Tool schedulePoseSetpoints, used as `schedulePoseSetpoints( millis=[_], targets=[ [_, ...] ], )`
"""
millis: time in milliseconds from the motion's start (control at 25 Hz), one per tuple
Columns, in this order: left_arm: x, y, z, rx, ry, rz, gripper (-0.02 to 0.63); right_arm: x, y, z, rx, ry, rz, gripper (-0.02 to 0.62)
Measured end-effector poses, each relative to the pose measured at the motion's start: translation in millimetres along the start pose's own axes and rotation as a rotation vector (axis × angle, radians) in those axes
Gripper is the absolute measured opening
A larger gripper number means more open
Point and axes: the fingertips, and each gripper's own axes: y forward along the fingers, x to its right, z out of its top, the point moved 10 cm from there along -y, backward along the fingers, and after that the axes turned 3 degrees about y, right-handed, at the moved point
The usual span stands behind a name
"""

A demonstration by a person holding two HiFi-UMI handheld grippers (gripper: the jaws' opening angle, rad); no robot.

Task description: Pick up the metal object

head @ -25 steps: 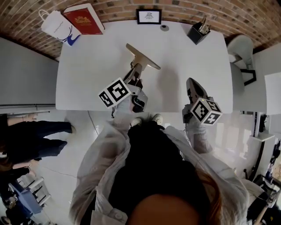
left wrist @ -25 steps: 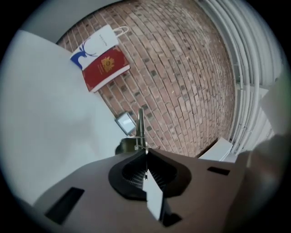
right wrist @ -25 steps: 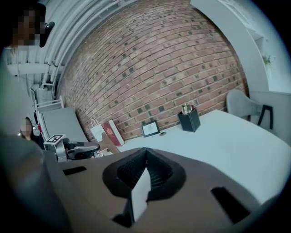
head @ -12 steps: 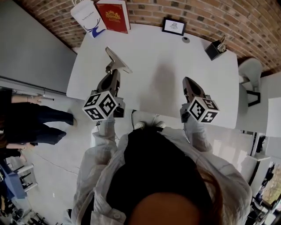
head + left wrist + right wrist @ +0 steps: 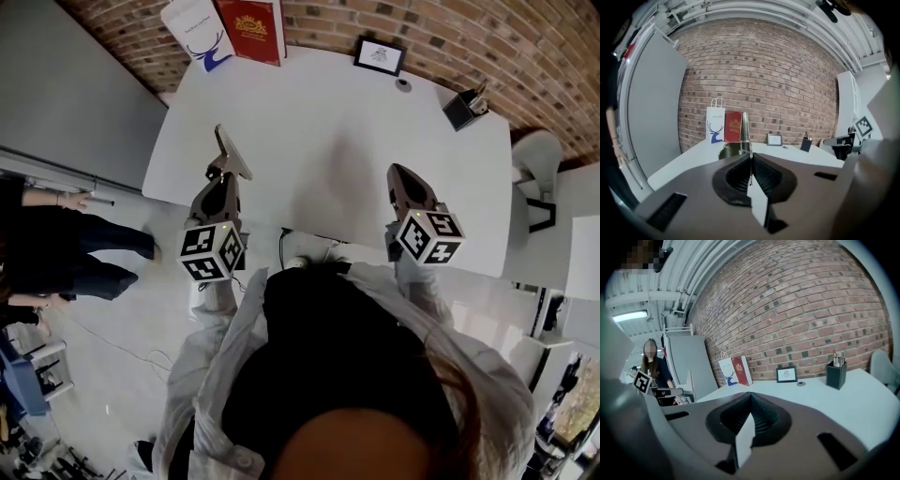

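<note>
The metal object is a flat brass-coloured plate on a thin stem. My left gripper is shut on it and holds it above the near left edge of the white table. In the left gripper view the metal object stands upright just beyond the left gripper, its stem pinched between the closed jaws. My right gripper hovers over the table's near right side, shut with nothing in it. The right gripper points toward the brick wall in its own view.
A white paper bag and a red book lean on the brick wall at the table's far left. A small picture frame, a round disc and a black pen holder stand at the back. A chair is right; a person left.
My left gripper has carried the metal object leftward and nearer to me, from mid-table to the near left edge. The right gripper has stayed about where it was.
</note>
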Motion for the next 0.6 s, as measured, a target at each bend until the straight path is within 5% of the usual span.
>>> schedulePoseSetpoints(
  millis=[280, 600],
  targets=[
    [12, 10, -15, -0.023, -0.086, -0.074, 0.017, -4, -7, -14, -0.022, -0.004, 0.003, 0.006],
    [26, 20, -17, -0.053, -0.057, -0.117, 0.017, 0, -17, -20, -0.033, 0.014, -0.019, 0.006]
  ],
)
